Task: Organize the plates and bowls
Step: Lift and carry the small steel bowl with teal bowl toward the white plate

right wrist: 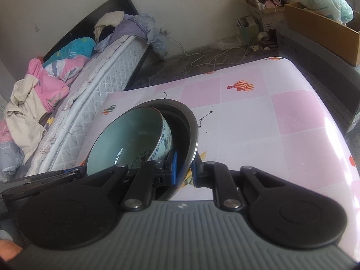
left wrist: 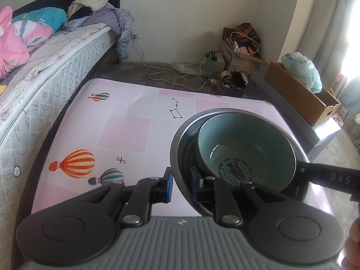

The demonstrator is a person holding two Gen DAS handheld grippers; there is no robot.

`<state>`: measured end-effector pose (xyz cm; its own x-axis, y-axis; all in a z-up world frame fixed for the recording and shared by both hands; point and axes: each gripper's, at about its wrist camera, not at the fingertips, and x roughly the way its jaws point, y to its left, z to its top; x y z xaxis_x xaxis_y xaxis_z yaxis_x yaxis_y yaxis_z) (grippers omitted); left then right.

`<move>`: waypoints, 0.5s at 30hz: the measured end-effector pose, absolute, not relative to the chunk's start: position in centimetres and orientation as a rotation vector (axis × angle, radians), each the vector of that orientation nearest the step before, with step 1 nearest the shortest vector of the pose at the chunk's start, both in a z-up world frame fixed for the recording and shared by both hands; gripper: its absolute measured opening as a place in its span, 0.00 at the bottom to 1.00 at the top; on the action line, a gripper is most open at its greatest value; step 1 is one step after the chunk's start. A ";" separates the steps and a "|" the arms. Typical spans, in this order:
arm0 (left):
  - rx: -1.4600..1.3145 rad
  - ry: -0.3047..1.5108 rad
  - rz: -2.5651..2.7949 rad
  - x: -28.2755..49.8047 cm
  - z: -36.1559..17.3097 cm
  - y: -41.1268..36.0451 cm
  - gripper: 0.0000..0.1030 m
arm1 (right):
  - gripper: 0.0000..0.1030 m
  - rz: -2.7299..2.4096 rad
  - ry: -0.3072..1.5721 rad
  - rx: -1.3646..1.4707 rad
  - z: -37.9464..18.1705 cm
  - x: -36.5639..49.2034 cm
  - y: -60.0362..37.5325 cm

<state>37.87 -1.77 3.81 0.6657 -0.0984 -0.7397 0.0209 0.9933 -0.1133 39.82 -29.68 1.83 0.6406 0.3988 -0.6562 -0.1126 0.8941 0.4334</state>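
While both grippers pinch dark bowl (left wrist: 180,144), blue bowl (left wrist: 245,144) sits inside.

Table (left wrist: 126,130): we see pink-checked cover w/ balloon prints, nothing resting on it.
Bed (left wrist: 56,67): we see crumpled bedding (left wrist: 13,38) + clothes (left wrist: 90,6) on top.
Floor (left wrist: 157,67): cable (left wrist: 157,73), boxes (left wrist: 301,90).

Opposed wrist views (close), shared bowl (left wrist: 245,155)
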 end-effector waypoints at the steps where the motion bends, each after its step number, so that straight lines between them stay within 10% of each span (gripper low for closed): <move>1: -0.095 0.837 -0.069 37.3 4.2 -1.8 0.16 | 0.12 0.300 0.825 0.373 2.3 39.2 -29.7; 15: -0.085 0.872 -0.101 29.2 3.2 -3.1 0.15 | 0.13 0.272 0.872 0.441 2.3 28.3 -31.2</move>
<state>29.19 -3.09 3.20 0.6387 -0.1233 -0.7595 0.0534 0.9918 -0.1160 28.33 -31.15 2.34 0.6177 0.4040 -0.6747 -0.0513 0.8768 0.4780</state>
